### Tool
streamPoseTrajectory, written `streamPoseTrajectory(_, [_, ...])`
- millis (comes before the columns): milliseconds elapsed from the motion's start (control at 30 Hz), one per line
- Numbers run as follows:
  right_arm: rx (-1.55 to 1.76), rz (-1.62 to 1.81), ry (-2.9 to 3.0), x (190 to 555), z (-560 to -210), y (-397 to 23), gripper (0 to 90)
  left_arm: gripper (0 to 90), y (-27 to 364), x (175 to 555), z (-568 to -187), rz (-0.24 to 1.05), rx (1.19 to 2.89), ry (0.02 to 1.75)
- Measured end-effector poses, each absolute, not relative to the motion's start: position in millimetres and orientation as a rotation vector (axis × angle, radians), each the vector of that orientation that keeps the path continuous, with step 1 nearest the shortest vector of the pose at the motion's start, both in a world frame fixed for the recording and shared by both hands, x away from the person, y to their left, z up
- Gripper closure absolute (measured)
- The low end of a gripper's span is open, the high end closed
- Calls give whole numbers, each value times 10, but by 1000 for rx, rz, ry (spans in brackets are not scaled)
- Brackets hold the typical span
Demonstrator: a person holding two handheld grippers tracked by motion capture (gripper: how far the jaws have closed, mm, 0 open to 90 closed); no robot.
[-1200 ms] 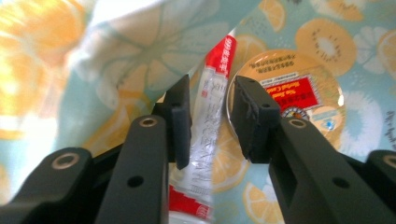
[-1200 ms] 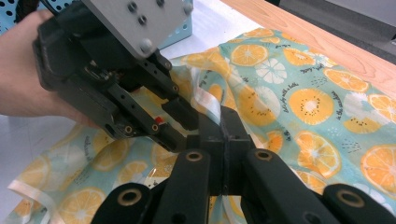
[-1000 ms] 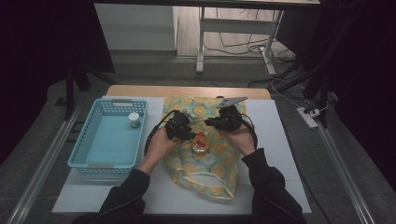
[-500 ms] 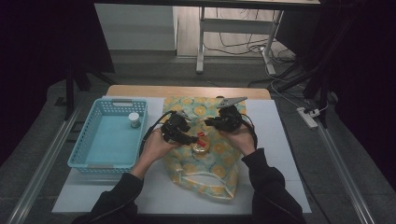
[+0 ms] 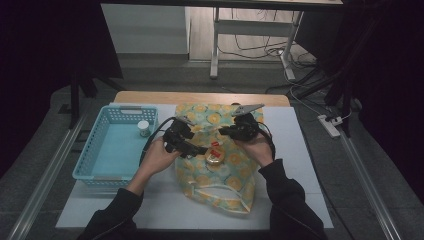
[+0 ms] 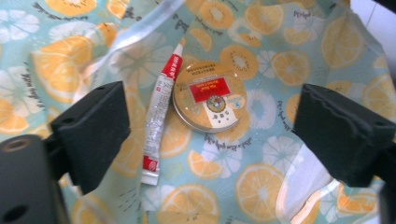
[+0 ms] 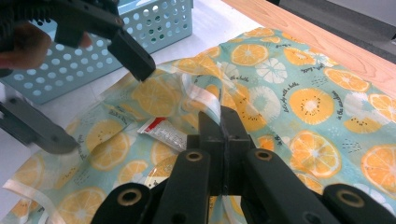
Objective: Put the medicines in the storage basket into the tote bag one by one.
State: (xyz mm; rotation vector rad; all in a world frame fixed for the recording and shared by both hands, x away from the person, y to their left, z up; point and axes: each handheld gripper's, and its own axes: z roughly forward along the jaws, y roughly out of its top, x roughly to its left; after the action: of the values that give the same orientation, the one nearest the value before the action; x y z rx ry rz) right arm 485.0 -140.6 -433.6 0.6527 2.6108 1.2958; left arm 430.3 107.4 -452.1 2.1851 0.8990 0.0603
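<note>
A fruit-print cloth bag (image 5: 220, 185) lies flat on the white table top. A round gold tin (image 6: 208, 96) with a red label and a red-and-white sachet (image 6: 161, 100) rest side by side on the fabric just inside the bag's mouth. My left gripper (image 6: 212, 126) hovers over them. Its jaws have just been opening and stand wide, and the pads touch neither item. My right gripper (image 7: 223, 122) is shut on the bag's white-trimmed rim (image 7: 205, 100) and holds it up. In the high view the left gripper (image 5: 197, 150) sits left of the tin (image 5: 215, 159) and the right gripper (image 5: 226, 132) behind it.
A light blue plastic basket (image 5: 115, 150) stands left of the bag with a small white-capped bottle (image 5: 144, 128) in its far corner. The table's wooden far edge (image 5: 200, 97) runs behind the bag. Bare white surface lies to the right and in front.
The left gripper's jaws have spread apart and the hand has drawn back slightly to the left and up, leaving the tin lying in the bag. The right gripper has not moved.
</note>
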Motion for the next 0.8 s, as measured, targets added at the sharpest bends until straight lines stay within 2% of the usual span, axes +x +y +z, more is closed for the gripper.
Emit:
streamPoseTrajectory(167, [652, 1295, 2613, 4850, -4340, -1403, 900, 34, 1194, 4280, -4504, 101, 2196, 890])
streamPoseTrajectory(800, [650, 1286, 2619, 4854, -4362, -1393, 900, 16, 1803, 4243, -4502, 155, 2129, 985])
